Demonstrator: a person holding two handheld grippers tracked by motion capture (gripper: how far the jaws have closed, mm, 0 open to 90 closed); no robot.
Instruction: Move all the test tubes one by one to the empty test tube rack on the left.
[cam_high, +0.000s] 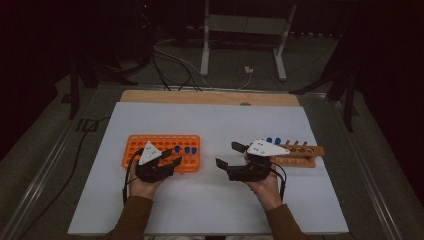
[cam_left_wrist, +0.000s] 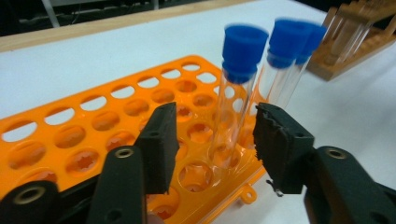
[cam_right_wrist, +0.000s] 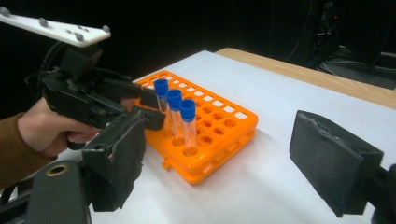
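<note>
1. Left gripper (cam_left_wrist: 212, 140) jaws spread, flanking a blue-capped tube (cam_left_wrist: 233, 98) without pressing; tube stands at the orange rack's (cam_left_wrist: 93, 121) near right corner.
2. Right gripper (cam_right_wrist: 224, 163) spread, empty, over bare worktop (cam_right_wrist: 261, 186) between racks.

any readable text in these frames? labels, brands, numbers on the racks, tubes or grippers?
None can be read.
Orange rack: plain holes, no numbers showing.
Blue-capped tubes: clear walls and caps bare of print.
Wooden rack: too small and dim to tell.
Left gripper, right gripper and the grey plates: screws alone, no marking.
</note>
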